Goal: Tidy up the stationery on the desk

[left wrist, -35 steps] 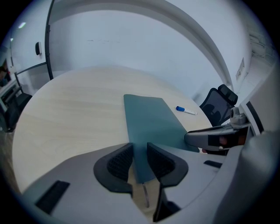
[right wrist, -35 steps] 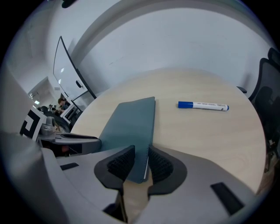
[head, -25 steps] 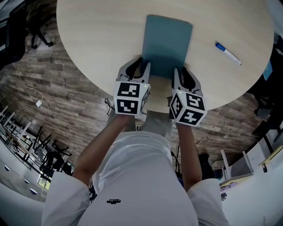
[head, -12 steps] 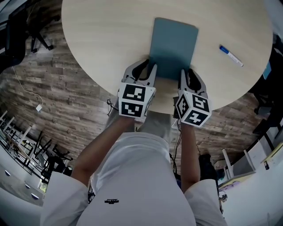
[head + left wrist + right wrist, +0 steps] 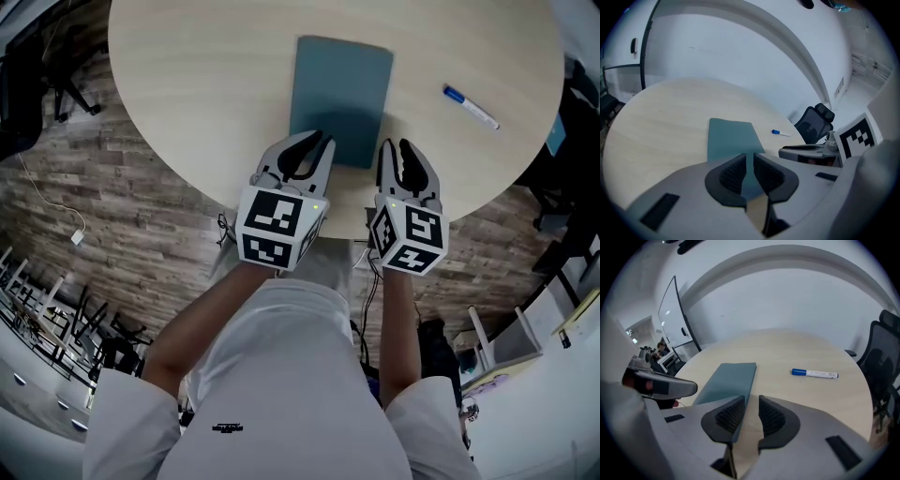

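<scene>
Teal book (image 5: 342,94) is lying flat and closed on the round wooden table (image 5: 187,84). Both grippers are parked right at the book's near short edge. The left gripper (image 5: 317,142) is over the book's near-left corner. The right gripper (image 5: 396,145) is just off its near-right corner, over bare tabletop.

Left jaws have just been closing and they're down to a thin slit. Nothing's pinched in there, you just see the book's cover through the gap. Right jaws sit a fair bit wider apart and are empty too, with the book's right edge and some wood showing between them. Neither one looks to be touching the book.

The marker (image 5: 471,107) with the blue cap lies well off to the right of the book, on its own and at a slant.
</scene>
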Motion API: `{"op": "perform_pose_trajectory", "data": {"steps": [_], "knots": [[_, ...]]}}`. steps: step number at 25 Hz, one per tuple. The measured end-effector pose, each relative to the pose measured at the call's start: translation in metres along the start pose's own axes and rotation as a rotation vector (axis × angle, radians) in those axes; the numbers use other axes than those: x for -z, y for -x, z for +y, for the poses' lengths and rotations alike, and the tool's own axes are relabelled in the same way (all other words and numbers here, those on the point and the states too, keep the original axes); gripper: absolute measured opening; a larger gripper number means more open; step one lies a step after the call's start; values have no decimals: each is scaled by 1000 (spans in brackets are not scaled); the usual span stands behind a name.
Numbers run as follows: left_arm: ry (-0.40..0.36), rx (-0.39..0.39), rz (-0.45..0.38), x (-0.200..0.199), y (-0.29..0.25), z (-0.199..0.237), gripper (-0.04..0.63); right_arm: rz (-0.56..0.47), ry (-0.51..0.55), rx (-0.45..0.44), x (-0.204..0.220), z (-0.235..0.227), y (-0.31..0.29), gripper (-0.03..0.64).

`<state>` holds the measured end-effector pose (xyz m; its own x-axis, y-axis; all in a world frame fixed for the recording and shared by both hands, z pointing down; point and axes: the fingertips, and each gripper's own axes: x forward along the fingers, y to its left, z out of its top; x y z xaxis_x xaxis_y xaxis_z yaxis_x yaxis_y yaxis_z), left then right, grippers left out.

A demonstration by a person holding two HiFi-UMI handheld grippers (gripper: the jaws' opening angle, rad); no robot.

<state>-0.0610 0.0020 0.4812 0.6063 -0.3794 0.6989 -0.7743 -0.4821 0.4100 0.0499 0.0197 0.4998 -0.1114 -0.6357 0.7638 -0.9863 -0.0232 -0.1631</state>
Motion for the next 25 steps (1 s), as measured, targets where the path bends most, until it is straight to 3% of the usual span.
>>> {"op": "perform_pose_trajectory", "data": {"steps": [7,20,25], "knots": [[5,40,-27,-23,-24,-40,41,0,240,-37,-24,-32,15,83],[0,32,-34,-39,-66,-97,37,5,488,-167,-56,-105,22,58],[9,24,-35,-42,-82,-114,37,26,652,-214,-58,-135,14,60]]}}
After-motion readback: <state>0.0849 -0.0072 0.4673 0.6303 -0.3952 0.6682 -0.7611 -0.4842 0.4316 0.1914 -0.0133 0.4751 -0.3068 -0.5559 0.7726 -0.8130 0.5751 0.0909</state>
